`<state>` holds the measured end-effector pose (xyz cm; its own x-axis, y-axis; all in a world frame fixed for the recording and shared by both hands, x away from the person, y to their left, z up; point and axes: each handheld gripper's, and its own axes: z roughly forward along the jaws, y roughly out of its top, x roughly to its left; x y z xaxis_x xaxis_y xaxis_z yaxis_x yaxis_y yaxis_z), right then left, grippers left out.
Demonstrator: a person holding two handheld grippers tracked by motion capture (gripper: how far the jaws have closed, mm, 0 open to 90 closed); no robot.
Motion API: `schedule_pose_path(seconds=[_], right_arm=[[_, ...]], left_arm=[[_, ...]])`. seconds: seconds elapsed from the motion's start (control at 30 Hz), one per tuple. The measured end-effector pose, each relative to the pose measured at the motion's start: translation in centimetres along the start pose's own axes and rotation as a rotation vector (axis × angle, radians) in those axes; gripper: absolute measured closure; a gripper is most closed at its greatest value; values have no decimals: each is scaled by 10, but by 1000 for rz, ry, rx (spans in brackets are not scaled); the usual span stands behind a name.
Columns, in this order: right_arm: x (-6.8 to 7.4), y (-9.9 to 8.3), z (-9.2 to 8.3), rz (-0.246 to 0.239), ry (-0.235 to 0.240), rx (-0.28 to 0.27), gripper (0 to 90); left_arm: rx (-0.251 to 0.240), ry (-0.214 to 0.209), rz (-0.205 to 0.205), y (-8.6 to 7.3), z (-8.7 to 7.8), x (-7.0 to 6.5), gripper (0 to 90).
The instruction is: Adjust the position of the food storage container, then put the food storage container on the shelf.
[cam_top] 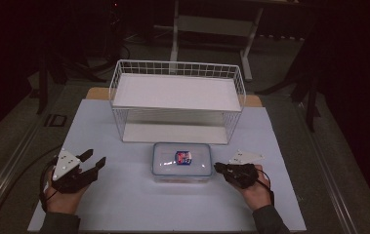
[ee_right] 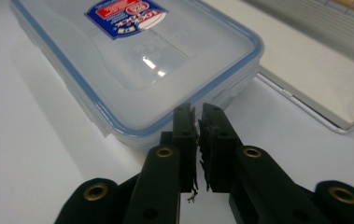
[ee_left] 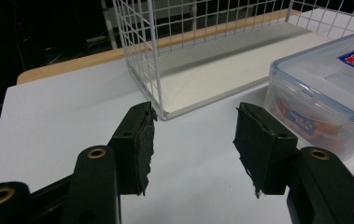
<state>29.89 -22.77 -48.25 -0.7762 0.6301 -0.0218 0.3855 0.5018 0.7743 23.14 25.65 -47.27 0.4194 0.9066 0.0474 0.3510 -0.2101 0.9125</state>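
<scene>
- Plastic box (cam_top: 181,163) is sitting lidded on the white table (cam_top: 124,204) before the wire basket (cam_top: 177,100), holding a packet.
- Left gripper (cam_top: 93,159) is gaping, empty.
- Right gripper (cam_top: 217,167) is nearly closed, empty, beside the box's edge.

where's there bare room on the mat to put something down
Free: the mat left of the container, up to the wire shelf, and the strip along its near edge. Crowded: the right gripper sits against the container's right end.

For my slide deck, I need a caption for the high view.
Two hand-held grippers, left gripper and right gripper, flank a lidded plastic container before a white wire shelf.
</scene>
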Motion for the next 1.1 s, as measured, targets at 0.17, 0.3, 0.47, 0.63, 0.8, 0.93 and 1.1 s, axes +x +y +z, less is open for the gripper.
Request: schedule_pose_path(seconds=[0.17,0.3,0.47,0.63,0.8,0.93,1.1], right_arm=[[-2,2,-5,17,-7,-26,788],[-1,4,-8,47,0,-53,704],[-2,7,-7,85,19,-80,614],[-2,9,-3,119,42,-91,583],[-4,10,2,165,60,-94,545],[-9,9,9,227,82,-84,505],[-14,8,11,284,106,-101,452]], left_arm=[[1,-4,3,1,0,-1,464],[2,-19,-11,2,2,-2,452],[12,-71,-29,6,10,-12,433],[18,-114,-33,13,21,-24,432],[39,-169,-62,20,35,-37,427],[60,-205,-87,25,48,-51,427],[92,-276,-134,27,67,-64,405]])
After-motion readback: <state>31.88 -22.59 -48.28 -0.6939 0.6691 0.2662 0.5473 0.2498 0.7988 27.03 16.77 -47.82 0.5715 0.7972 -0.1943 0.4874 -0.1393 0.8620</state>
